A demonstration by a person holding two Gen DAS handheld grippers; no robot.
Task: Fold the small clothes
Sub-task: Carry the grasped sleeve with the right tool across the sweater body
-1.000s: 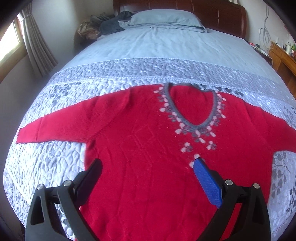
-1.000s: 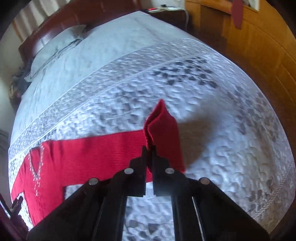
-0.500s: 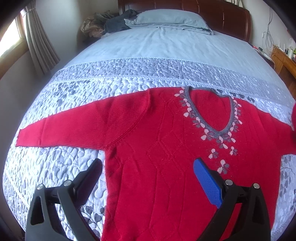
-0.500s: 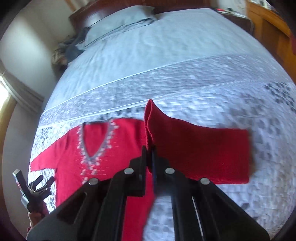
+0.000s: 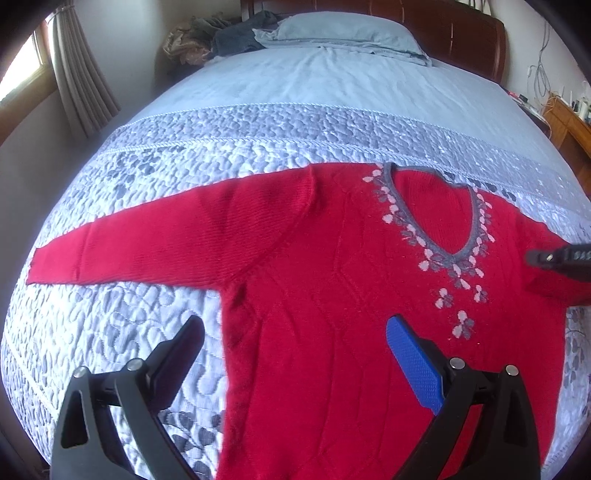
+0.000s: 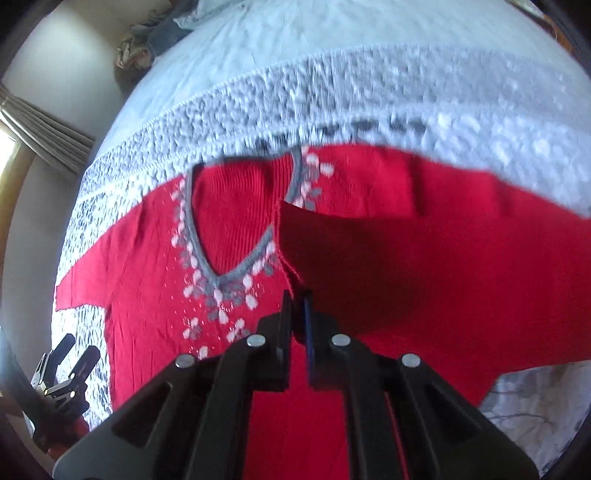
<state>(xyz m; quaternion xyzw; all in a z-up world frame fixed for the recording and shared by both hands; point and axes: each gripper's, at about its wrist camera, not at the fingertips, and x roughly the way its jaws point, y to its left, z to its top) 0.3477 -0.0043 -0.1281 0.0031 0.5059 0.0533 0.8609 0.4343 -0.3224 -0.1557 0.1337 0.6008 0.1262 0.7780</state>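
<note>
A red sweater point(image 5: 332, 288) with a grey V-neck and flower trim lies flat on the bed, one sleeve point(image 5: 166, 240) stretched out to the left. My left gripper point(image 5: 295, 339) is open and empty above the sweater's lower left side. My right gripper point(image 6: 297, 306) is shut on the cuff of the other sleeve point(image 6: 424, 266), which is carried over the chest beside the neckline point(image 6: 229, 273). The right gripper also shows at the right edge of the left wrist view point(image 5: 554, 258). The left gripper shows at the lower left of the right wrist view point(image 6: 70, 354).
The bed has a pale blue quilted cover point(image 5: 258, 140) and a pillow point(image 5: 343, 31) at the wooden headboard. A pile of clothes point(image 5: 207, 40) lies at the far left corner. Curtains point(image 5: 77, 74) hang at left, a wooden cabinet point(image 5: 569, 129) stands at right.
My right gripper has carried the right sleeve leftward, from out on the bed to over the sweater's chest. The left gripper has shifted left; it stays open.
</note>
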